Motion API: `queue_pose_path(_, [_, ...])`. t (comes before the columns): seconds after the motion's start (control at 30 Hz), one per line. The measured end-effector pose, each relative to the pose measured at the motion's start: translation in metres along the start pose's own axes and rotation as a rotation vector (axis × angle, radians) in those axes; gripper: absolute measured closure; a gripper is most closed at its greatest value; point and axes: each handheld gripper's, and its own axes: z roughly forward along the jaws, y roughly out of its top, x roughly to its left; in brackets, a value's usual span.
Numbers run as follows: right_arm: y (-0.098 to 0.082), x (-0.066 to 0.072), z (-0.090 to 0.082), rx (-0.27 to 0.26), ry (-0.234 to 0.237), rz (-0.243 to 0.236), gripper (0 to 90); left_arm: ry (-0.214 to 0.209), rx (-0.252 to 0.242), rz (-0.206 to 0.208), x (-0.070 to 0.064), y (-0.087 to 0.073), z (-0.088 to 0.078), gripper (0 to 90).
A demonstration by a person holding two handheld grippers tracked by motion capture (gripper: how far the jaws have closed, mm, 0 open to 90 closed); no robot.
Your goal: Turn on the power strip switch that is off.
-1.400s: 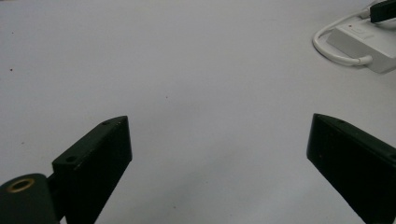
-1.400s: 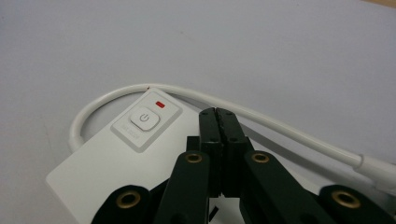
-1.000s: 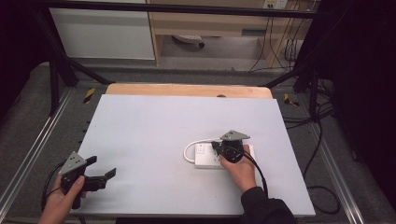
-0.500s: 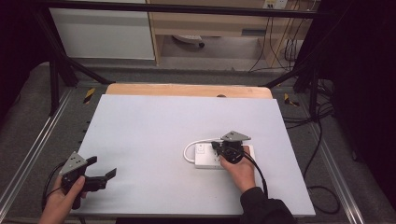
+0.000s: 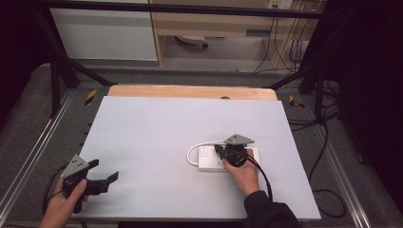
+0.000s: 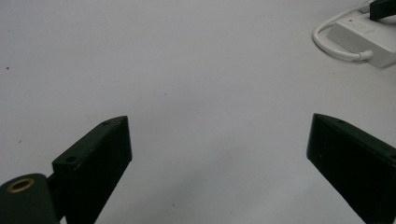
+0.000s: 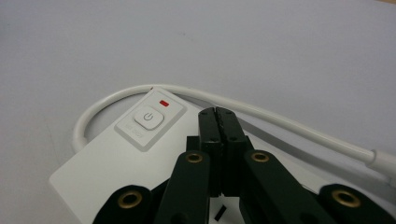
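A white power strip (image 5: 206,163) lies right of the table's middle, and its white cable (image 5: 192,151) loops round its left end. In the right gripper view the strip (image 7: 112,158) shows a square power button (image 7: 147,116) with a red light (image 7: 163,103) beside it. My right gripper (image 7: 218,114) is shut with nothing between its jaws, its tips over the strip just right of the button; whether they touch it I cannot tell. At the front left corner my left gripper (image 5: 105,169) is held open above bare table (image 6: 187,70), jaws wide apart, far from the strip (image 6: 359,39).
A wooden board edge (image 5: 190,91) runs along the table's far side. Metal rails (image 5: 28,161) flank the white tabletop. Loose cables (image 5: 328,142) lie on the floor at the right. A white cabinet (image 5: 104,33) stands behind.
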Motion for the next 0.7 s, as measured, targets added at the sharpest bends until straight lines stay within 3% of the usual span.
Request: queue_pose_path(0.7, [0.0008, -0.0013, 0.0006, 0.000, -0.002, 0.004, 90.0, 0.000, 0.002, 0.003, 0.0000, -0.0001, 0.0001, 6.8])
